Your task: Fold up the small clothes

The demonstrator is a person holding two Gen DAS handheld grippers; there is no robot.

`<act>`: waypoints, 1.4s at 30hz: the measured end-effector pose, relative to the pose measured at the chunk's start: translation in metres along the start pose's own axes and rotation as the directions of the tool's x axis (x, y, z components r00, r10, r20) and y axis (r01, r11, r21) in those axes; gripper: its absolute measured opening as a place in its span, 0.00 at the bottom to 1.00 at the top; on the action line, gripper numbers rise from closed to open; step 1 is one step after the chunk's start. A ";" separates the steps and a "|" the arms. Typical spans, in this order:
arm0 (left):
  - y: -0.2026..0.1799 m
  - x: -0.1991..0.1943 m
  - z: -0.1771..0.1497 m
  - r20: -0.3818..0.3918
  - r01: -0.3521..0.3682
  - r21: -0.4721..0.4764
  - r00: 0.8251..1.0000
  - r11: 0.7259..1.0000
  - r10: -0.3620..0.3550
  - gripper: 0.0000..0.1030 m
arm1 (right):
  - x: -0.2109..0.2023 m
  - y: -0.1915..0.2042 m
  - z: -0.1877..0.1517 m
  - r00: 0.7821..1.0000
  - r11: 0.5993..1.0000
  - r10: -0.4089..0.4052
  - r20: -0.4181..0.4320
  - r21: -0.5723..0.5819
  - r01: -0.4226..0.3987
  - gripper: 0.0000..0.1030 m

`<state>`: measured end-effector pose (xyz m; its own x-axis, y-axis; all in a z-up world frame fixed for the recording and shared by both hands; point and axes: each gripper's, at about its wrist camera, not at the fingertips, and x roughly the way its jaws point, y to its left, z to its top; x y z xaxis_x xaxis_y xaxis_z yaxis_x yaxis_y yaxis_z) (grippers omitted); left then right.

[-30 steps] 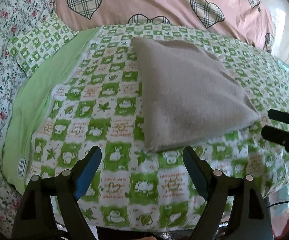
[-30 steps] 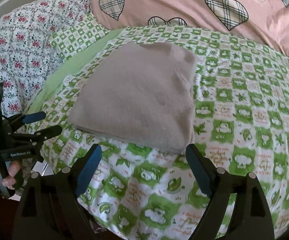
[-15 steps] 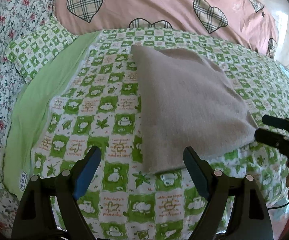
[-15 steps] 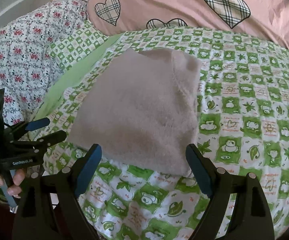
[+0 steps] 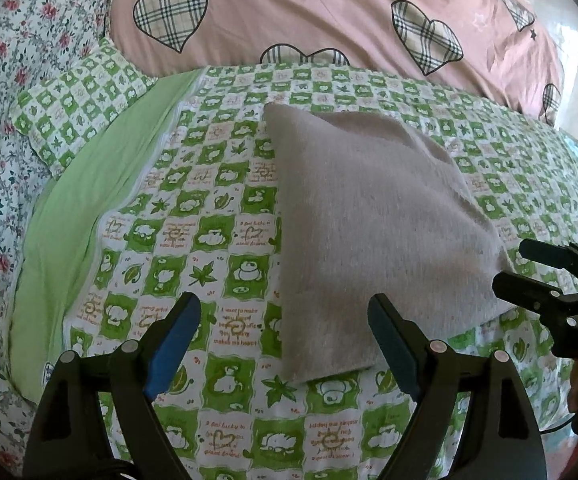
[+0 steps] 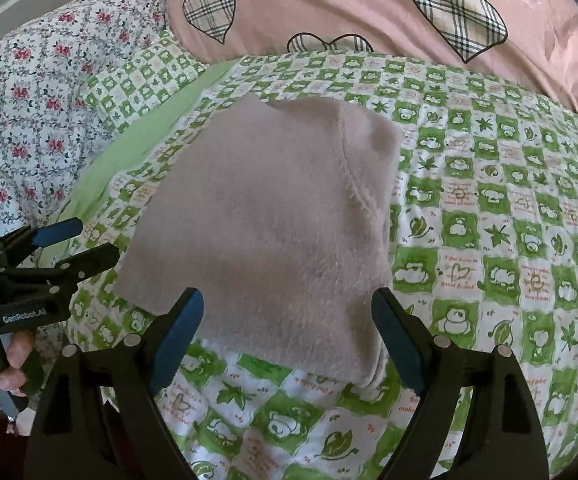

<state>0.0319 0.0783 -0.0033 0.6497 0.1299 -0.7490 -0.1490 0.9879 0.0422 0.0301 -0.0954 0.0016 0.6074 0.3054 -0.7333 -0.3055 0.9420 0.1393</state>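
A folded grey-beige fleece garment (image 5: pixel 373 224) lies flat on the green-and-white checked bedspread (image 5: pixel 193 240); it also shows in the right wrist view (image 6: pixel 273 232). My left gripper (image 5: pixel 285 340) is open and empty, just in front of the garment's near left corner. My right gripper (image 6: pixel 287 332) is open and empty, its fingers over the garment's near edge. The right gripper shows at the right of the left wrist view (image 5: pixel 529 268), beside the garment's near right corner. The left gripper shows at the left of the right wrist view (image 6: pixel 77 240).
A pink duvet with plaid hearts (image 5: pixel 329 16) is heaped at the back of the bed. A floral sheet (image 5: pixel 5 120) and a plain green strip (image 5: pixel 85 200) lie to the left. A small checked pillow (image 5: pixel 73 108) sits at the back left.
Both grippers have moved forward and closer to the garment's near edge. The garment has not moved. Both stay open.
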 end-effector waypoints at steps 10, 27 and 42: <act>0.001 0.005 0.008 -0.004 0.017 -0.005 1.000 1.000 -0.017 0.85 | 0.008 -0.002 0.015 1.000 1.000 0.013 -0.007 -0.002 -0.013 0.84; -0.003 0.013 0.015 -0.007 0.050 -0.005 0.999 0.999 -0.050 0.86 | 0.016 -0.011 0.021 1.000 0.999 0.008 -0.009 0.034 -0.008 0.84; -0.010 0.014 0.014 -0.016 0.059 0.016 0.998 0.998 -0.059 0.87 | 0.015 -0.010 0.017 1.000 0.999 0.015 -0.010 0.050 -0.015 0.84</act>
<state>0.0527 0.0709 -0.0051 0.6454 0.0702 -0.7606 -0.0984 0.9951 0.0083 0.0546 -0.0980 0.0009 0.5956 0.3186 -0.7374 -0.2777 0.9431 0.1831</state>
